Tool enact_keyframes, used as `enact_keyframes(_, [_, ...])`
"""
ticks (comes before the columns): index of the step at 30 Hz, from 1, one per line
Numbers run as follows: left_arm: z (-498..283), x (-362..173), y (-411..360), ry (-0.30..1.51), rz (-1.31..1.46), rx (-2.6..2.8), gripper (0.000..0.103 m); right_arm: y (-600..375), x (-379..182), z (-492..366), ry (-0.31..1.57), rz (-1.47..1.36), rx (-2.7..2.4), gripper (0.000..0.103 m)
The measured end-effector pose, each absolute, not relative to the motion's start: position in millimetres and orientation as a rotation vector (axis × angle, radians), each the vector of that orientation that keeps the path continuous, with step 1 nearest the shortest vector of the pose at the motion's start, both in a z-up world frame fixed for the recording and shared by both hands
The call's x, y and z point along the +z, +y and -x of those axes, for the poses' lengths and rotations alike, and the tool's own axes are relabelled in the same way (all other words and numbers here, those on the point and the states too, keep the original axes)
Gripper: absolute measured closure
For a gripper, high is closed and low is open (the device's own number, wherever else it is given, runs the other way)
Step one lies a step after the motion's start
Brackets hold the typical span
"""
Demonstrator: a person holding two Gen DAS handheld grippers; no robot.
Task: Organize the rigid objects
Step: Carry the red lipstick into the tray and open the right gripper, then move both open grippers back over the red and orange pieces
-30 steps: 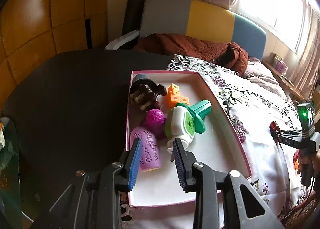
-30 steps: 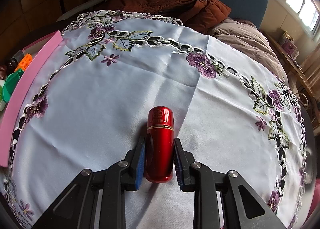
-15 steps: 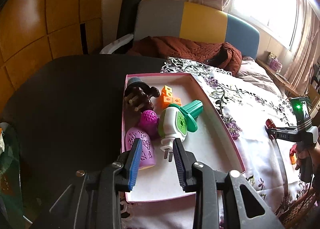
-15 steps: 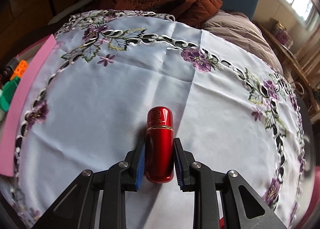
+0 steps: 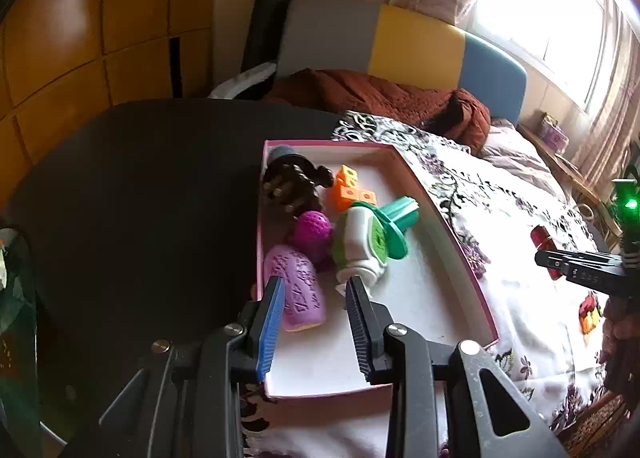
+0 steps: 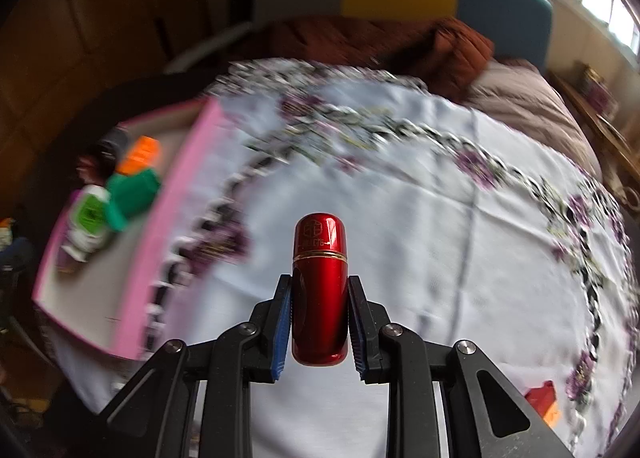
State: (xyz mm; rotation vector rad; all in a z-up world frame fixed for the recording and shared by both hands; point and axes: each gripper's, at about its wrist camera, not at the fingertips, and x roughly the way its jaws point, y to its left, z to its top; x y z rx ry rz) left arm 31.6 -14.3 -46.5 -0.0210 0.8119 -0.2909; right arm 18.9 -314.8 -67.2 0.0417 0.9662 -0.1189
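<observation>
My right gripper [image 6: 320,284] is shut on a glossy red capsule-shaped container [image 6: 320,242], held above the embroidered tablecloth [image 6: 420,218]; the view is blurred. To its left lies a pink-rimmed box [image 6: 168,226]. In the left wrist view the box [image 5: 452,226] holds a dark brown item [image 5: 296,182], orange cubes [image 5: 350,190], a magenta ball [image 5: 314,230], a green-and-white plug device [image 5: 362,246], a teal piece [image 5: 396,226] and a purple patterned container [image 5: 298,294]. My left gripper [image 5: 314,286] hovers open over the box's near end, gripping nothing. The right gripper [image 5: 576,270] and the red container [image 5: 542,238] show at the right.
The box sits where the dark round table [image 5: 140,198] meets the cloth. A small red and orange toy [image 6: 544,398] lies on the cloth near the front right. Behind the table stands a grey, yellow and blue sofa [image 5: 412,42] with a brown blanket [image 5: 380,98].
My right gripper has risen and swung left toward the pink box with the red container in its grip. The left gripper has barely moved.
</observation>
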Motion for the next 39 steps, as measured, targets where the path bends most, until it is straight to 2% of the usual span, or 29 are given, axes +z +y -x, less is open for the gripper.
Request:
enact_keyframes(10, [-37,-48,12,0.81,0.055,-0.212,0.071,-218,-44,-34,0.912,-0.042,0.139,0.077])
enact_keyframes(22, [-40,-54,25,0.823,0.071,-0.195,0.071,-137,-113,-62,1.098,-0.034,0.192,0.074])
enact_keyframes(29, [-42,-57,28,0.831,0.08,-0.19,0.071,-126,-114,-56,1.092,-0.077,0.264,0.073])
enact_keyframes(35, [-42,-56,27,0.825,0.077,-0.187,0.071,-133,-104,-52,1.066,-0.101,0.262,0.068])
enact_keyframes(37, [-40,-55,27,0.821,0.076,-0.188,0.071,-134,-98,-51,1.043,-0.09,0.252,0.058])
enact_keyframes(39, [-39,-54,25,0.818,0.071,-0.192,0.071,-135,-91,-48,1.016,-0.076,0.246,0.056])
